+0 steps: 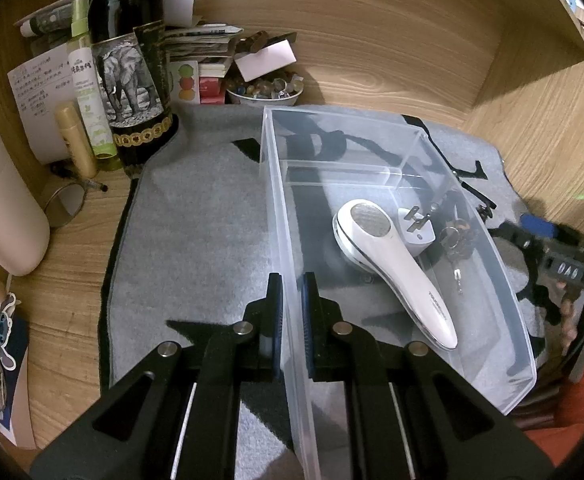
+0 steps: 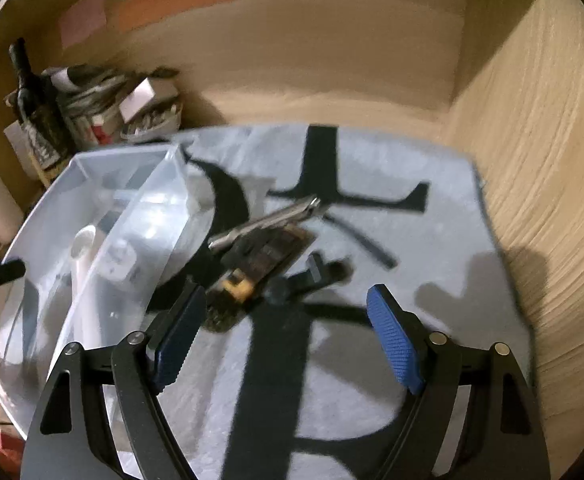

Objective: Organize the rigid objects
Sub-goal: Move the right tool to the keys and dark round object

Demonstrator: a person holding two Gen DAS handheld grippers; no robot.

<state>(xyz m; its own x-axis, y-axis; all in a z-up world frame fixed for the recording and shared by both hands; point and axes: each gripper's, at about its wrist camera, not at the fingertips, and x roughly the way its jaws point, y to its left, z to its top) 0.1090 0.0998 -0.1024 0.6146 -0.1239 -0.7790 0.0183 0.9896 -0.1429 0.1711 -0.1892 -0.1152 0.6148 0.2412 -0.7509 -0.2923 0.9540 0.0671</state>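
Grey mat [image 2: 411,240], left claw [image 1: 292,300] clenched on bin [image 1: 503,280] wall, right claw [image 2: 284,336] released, pliers [image 2: 268,220] just ahead.

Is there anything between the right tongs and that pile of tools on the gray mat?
Nothing visible. The right tongs are open over bare gray mat, and the pliers and the dark tool pile lie just ahead. The clear bin sits off to the left.

Motion-blurred pliers [image 2: 266,220], dark unidentifiable clutter [image 2: 260,268]
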